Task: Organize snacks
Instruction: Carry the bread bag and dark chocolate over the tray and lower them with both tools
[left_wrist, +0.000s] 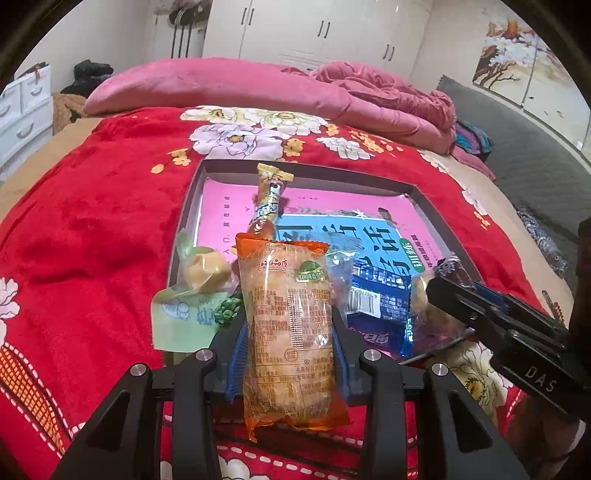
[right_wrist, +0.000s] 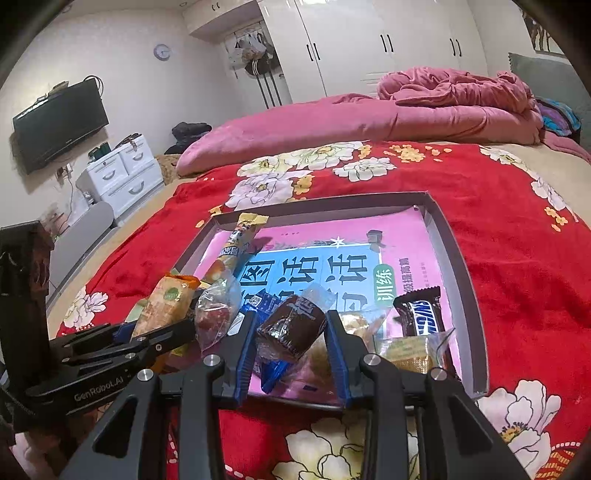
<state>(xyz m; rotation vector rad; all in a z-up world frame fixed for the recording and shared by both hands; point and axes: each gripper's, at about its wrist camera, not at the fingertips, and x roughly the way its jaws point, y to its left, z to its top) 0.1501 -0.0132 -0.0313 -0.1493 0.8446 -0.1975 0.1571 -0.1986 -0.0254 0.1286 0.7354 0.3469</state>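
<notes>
My left gripper (left_wrist: 288, 332) is shut on an orange-ended bread packet (left_wrist: 291, 314), held upright over the near edge of a shallow grey box (left_wrist: 295, 168). That packet (right_wrist: 168, 306) and the left gripper (right_wrist: 147, 332) show at the left of the right wrist view. My right gripper (right_wrist: 290, 332) is shut on a brown cake in a clear wrapper (right_wrist: 295, 326), just above the box's near part. In the left wrist view the right gripper (left_wrist: 443, 288) comes in from the right. A pink and blue booklet (right_wrist: 332, 269) lines the box (right_wrist: 443, 236).
In the box lie a sausage stick (left_wrist: 267, 206), a green-wrapped pastry (left_wrist: 195, 291), a blue packet (left_wrist: 376, 306), a Snickers bar (right_wrist: 421, 314), a red sweet in clear wrap (right_wrist: 214, 317) and a yellow biscuit pack (right_wrist: 410, 354). A red floral blanket (left_wrist: 92, 240) and pink quilt (left_wrist: 240, 85) cover the bed.
</notes>
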